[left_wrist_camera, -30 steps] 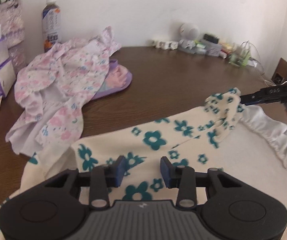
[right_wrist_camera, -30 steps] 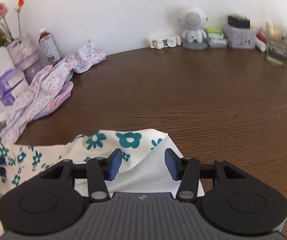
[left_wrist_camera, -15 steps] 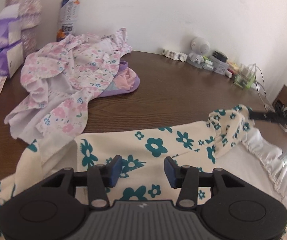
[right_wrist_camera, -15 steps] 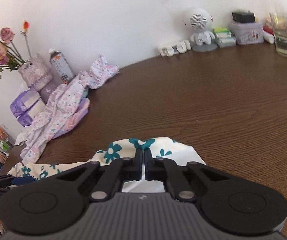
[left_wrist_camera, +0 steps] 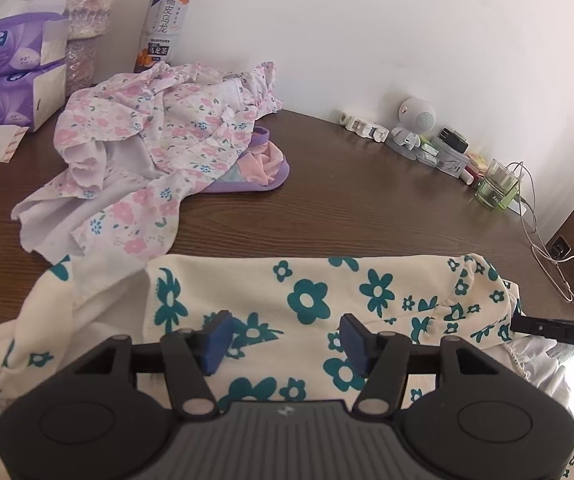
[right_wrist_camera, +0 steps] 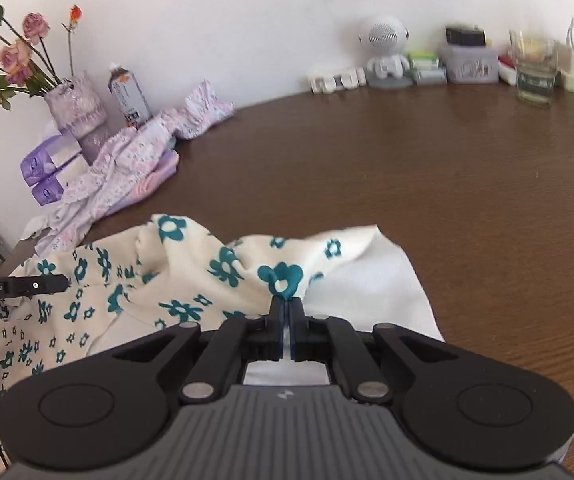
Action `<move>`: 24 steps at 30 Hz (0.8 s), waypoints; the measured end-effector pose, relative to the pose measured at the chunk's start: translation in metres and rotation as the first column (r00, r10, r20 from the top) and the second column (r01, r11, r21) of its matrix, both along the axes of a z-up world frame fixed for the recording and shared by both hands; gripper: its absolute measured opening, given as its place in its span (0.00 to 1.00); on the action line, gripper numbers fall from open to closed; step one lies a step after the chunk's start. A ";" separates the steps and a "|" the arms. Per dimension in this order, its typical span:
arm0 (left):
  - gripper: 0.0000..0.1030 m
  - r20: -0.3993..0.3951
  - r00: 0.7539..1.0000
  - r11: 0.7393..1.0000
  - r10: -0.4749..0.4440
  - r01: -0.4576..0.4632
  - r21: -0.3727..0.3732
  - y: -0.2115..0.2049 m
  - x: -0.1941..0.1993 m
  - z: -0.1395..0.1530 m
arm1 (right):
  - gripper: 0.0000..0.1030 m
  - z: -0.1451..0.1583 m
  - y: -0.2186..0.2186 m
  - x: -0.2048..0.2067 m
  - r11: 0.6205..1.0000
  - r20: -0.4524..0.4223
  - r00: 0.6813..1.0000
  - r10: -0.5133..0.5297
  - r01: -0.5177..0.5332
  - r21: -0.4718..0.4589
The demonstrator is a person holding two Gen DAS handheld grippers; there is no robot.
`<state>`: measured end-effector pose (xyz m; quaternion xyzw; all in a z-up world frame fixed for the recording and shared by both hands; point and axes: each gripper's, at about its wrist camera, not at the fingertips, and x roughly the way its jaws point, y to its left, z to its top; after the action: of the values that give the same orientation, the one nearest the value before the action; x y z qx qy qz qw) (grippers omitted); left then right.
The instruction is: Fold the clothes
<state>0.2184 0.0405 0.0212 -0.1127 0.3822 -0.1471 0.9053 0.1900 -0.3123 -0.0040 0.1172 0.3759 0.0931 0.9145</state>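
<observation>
Garment: a cream garment printed with teal flowers lies spread across the near side of a table, its plain white inner side showing at the right end.
Right gripper: the right gripper has its jaws pressed together on a raised pinch of the garment's edge, the cloth tenting up into it.
Left gripper: the left gripper hovers over the garment's middle with jaws wide apart, holding nothing.
Progress: early, by my reading. One edge is gripped and lifted, but no clean fold shows; the cloth is rumpled and mostly open. Folding it over, flattening it and tidying remain.
Other clothes: a pink floral pile sits unfolded at the far left of the table, over something purple, so more work probably waits.
Surface: dark brown wood grain, bare between the garment and the back wall.
Room: a white wall; along it a bottle, tissue packs, a vase of roses, a small white robot figure, a glass and small clutter.
</observation>
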 end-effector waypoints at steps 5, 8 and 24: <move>0.58 0.003 1.000 1.000 -0.006 0.006 0.010 -0.002 -0.001 0.000 | 0.32 0.022 -0.002 -0.005 0.998 0.078 0.997 -0.022 0.027 -0.056; 0.62 0.005 1.000 1.000 -0.014 0.014 0.019 -0.004 -0.001 0.000 | 0.34 0.045 0.004 -0.004 0.995 0.166 0.986 0.000 0.016 -0.098; 0.65 0.018 0.999 0.999 -0.034 0.034 -0.010 0.000 -0.002 -0.003 | 0.24 0.016 0.065 0.061 0.945 0.049 0.976 0.214 -0.194 -0.263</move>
<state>0.2167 0.0403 0.0186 -0.1097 0.3751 -0.1655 0.9055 0.2508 -0.2469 0.0125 -0.0455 0.3593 0.1424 0.9212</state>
